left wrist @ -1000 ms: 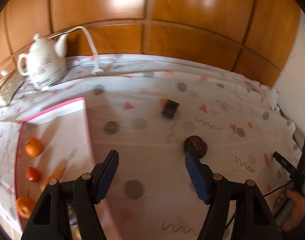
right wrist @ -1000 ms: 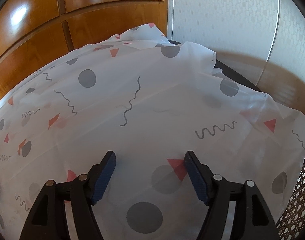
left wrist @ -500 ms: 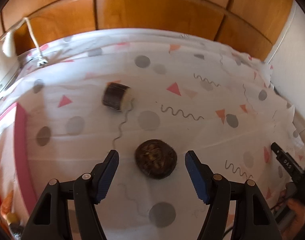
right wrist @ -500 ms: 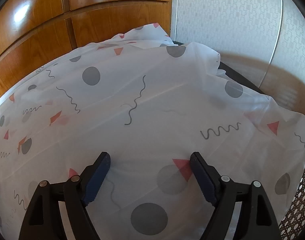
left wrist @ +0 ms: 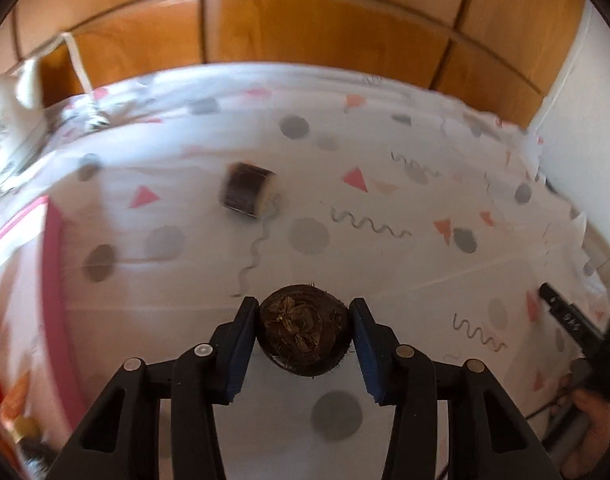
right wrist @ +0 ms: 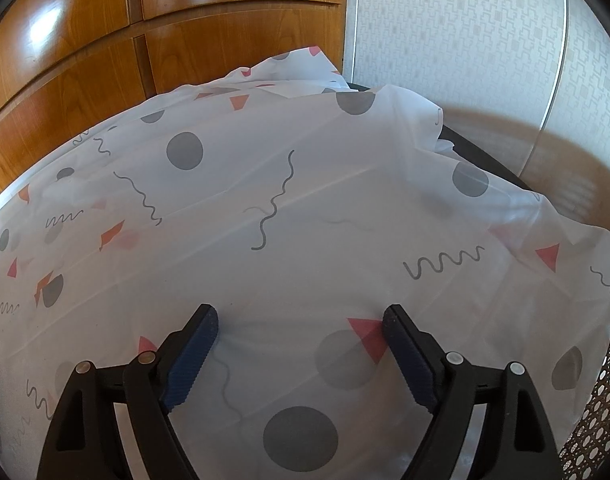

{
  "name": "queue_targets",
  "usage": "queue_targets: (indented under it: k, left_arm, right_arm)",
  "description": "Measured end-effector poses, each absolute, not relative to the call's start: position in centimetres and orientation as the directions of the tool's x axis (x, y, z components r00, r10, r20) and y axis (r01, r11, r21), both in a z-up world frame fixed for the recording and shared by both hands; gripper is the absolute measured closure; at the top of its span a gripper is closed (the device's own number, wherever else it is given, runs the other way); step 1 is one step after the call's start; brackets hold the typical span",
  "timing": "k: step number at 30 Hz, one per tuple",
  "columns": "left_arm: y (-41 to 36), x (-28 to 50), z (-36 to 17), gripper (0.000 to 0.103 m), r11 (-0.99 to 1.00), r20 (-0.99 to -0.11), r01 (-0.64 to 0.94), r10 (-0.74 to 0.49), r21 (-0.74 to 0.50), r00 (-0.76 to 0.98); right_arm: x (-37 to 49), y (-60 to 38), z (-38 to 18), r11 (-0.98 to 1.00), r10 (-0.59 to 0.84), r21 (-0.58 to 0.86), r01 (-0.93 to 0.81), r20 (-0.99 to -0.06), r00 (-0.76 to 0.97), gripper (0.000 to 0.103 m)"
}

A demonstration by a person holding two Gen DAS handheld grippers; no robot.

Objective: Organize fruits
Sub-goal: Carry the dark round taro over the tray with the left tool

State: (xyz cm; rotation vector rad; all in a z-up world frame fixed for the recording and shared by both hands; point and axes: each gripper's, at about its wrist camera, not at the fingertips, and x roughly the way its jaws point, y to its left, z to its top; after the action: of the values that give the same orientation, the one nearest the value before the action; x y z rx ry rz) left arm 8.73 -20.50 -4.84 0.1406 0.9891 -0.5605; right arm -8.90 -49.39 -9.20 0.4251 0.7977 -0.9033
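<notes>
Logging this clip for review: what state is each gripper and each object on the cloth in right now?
left gripper: fingers closed against both sides of the brown round fruit
brown round fruit: gripped, on the tablecloth, rough face up
dark cylinder piece: lying on its side, untouched, blurred
pink-edged tray: on the cloth at left, orange and red fruits inside
right gripper: open, holds nothing
tablecloth: spread out, wrinkled
</notes>
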Motion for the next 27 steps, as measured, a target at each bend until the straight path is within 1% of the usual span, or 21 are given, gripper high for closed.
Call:
queue_targets:
  k: [4, 9, 13, 16, 20, 27]
  left_arm:
    - [-15.5, 8.9, -1.9, 0.056, 0.891, -0.777, 0.413, -0.391, -0.187, 0.493]
    - [-8.3, 9.4, 0.4, 0.056, 0.941, -0.737, 0.273, -0.326, -0.197, 0.592]
    - [-3.0, 10.4, -0.3, 0.056, 0.97, -0.749, 0.15, -0.245, -0.193, 0.616]
    - [-0.2, 11.5, -1.4, 0.056, 0.977, -0.764, 0.077, -0.205, -0.2, 0.612]
    - [2.0, 12.1, -2.7, 0.056, 0.973, -0.781, 0.016, -0.196, -0.232, 0.594]
    - [3.4, 11.2, -2.6, 0.056, 0.966, -0.765, -0.037, -0.179, -0.256, 0.619]
  right_arm:
    - [-8.9, -49.4, -9.2, 0.566, -0.53, 0.003, 0.824, -0.765, 0.366, 0.017]
    - [-8.9, -49.4, -9.2, 0.566, -0.53, 0.003, 0.824, -0.765, 0.367, 0.017]
    - [-8.9, -49.4, -9.2, 0.566, -0.53, 0.002, 0.824, -0.765, 0.366, 0.017]
    - [-8.9, -49.4, -9.2, 0.566, -0.53, 0.003, 0.824, -0.765, 0.366, 0.017]
    - [-8.9, -49.4, -9.2, 0.566, -0.53, 0.002, 0.825, -0.765, 0.366, 0.017]
    - [-8.8, -49.5, -9.2, 0.566, -0.531, 0.001, 0.825, -0.765, 0.365, 0.017]
